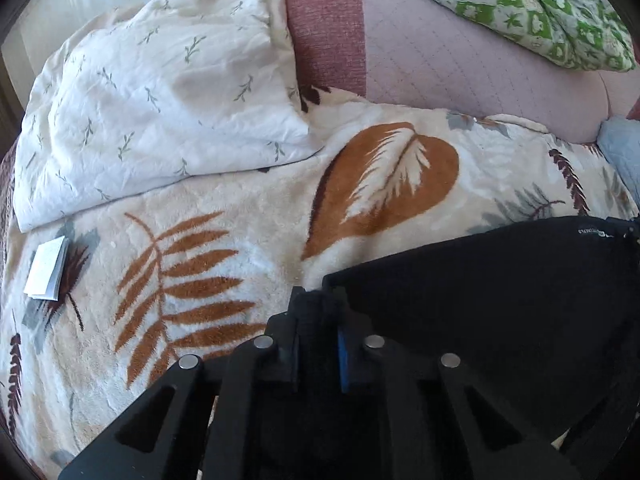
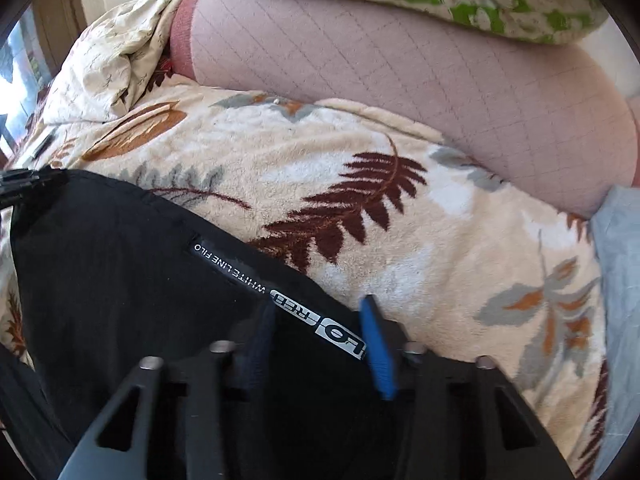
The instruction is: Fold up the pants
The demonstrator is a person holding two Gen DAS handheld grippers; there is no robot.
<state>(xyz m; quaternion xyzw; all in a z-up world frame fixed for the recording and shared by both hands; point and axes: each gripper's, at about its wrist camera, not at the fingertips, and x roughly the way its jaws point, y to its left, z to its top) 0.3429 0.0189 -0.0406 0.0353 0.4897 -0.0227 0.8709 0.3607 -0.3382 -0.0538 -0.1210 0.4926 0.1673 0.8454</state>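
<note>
The black pants (image 1: 500, 300) lie on a cream leaf-print blanket (image 1: 240, 240). In the left wrist view my left gripper (image 1: 318, 320) is shut on the left corner of the pants' top edge, with black cloth pinched between its narrow jaws. In the right wrist view the pants (image 2: 140, 272) show a woven brand label (image 2: 288, 300) along their edge. My right gripper (image 2: 316, 328) has its jaws apart, the label edge lying between the blue pads (image 2: 378, 352); they do not pinch it. The other gripper shows at the pants' far left corner (image 2: 24, 186).
A white leaf-sprig duvet (image 1: 152, 112) is heaped at the back left. A pink quilted sofa back (image 1: 460, 56) carries a green patterned pillow (image 1: 540, 8). A small folded paper booklet (image 1: 46, 270) lies on the blanket at left. Light blue cloth (image 2: 620, 248) lies at right.
</note>
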